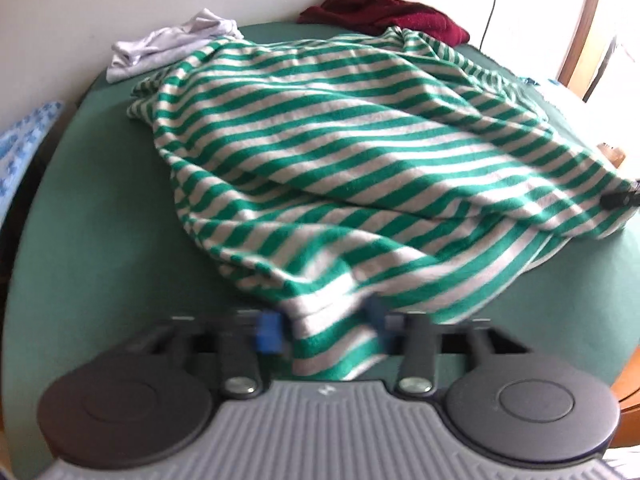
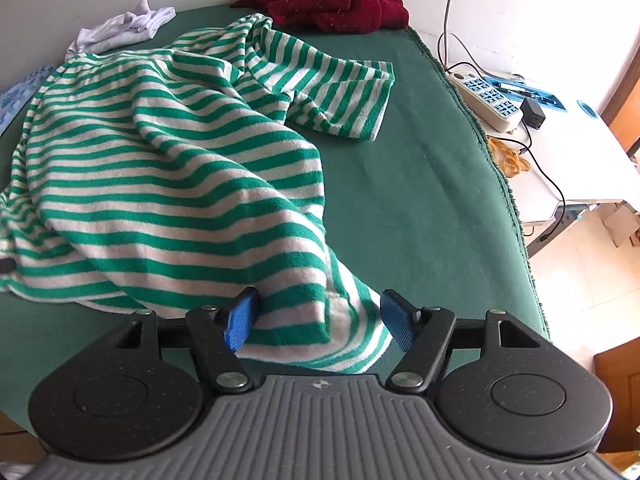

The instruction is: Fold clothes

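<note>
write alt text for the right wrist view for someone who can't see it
The right gripper has a corner of a green-and-white striped shirt between its blue fingers, the rest rumpled across a green table cover. A dark red garment and white cloth lie at the far edge.

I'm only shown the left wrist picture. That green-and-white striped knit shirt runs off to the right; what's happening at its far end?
Observer: The right gripper has the striped shirt's hem between its blue pads. I cannot tell whether it is pinching the hem.
Operator: Is a sleeve showing anywhere?
Observer: Yes, one short sleeve lies flat on the green cloth cover, near the crumpled dark red garment.
Operator: Anything beyond the cover's edge?
Observer: A white power strip and a black plug adapter sit on a white table.
</note>
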{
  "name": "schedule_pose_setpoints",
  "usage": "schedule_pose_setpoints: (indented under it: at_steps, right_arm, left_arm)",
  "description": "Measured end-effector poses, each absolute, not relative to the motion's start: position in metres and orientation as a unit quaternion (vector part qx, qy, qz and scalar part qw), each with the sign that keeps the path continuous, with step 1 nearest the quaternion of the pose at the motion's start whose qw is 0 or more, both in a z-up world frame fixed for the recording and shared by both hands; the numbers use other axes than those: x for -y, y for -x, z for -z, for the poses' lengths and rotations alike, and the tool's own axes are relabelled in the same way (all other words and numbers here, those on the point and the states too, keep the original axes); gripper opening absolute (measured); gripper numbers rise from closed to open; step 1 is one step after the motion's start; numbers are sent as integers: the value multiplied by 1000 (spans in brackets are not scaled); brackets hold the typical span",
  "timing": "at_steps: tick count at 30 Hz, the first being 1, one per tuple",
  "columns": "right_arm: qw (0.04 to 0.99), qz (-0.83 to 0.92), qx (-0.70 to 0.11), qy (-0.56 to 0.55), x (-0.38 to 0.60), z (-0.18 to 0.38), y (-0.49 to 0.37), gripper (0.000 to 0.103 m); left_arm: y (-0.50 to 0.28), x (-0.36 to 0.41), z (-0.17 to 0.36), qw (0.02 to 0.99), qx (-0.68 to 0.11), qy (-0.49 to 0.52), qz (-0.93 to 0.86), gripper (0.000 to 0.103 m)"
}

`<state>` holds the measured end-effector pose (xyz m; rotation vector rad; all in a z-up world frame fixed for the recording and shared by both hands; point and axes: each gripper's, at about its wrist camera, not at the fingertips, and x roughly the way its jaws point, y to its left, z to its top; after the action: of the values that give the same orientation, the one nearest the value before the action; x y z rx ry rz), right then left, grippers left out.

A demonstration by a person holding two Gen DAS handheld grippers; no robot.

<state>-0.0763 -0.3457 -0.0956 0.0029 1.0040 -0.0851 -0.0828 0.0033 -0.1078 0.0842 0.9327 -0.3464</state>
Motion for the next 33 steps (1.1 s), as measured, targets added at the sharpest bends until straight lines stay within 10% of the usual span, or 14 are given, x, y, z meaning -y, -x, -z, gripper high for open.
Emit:
schedule_pose_setpoints:
  at_steps: [7, 9, 10, 18, 20, 33]
  right_arm:
    - [880, 7, -474, -9, 364, 88, 100, 69]
    - [877, -8, -479, -41, 368, 87, 94, 43]
    - [874, -13, -480, -73, 371, 86, 87, 7]
    - [894, -1, -431, -122, 377, 66, 33, 20]
    - [903, 6, -414, -116, 376, 61, 19, 56]
    - [937, -55, -342, 37, 307, 46, 56, 59]
  left_arm:
    - [111, -48, 25, 912, -381, 30, 149, 13]
    - [114, -54, 8, 920, -364, 21, 142, 13]
    - [110, -54, 4, 921, -365, 19, 139, 13]
    - [28, -60, 7, 913, -405, 12, 51, 14]
    - [5, -68, 30, 898, -438, 22, 36, 14]
    - [4, -67, 71, 884, -464, -26, 50, 19]
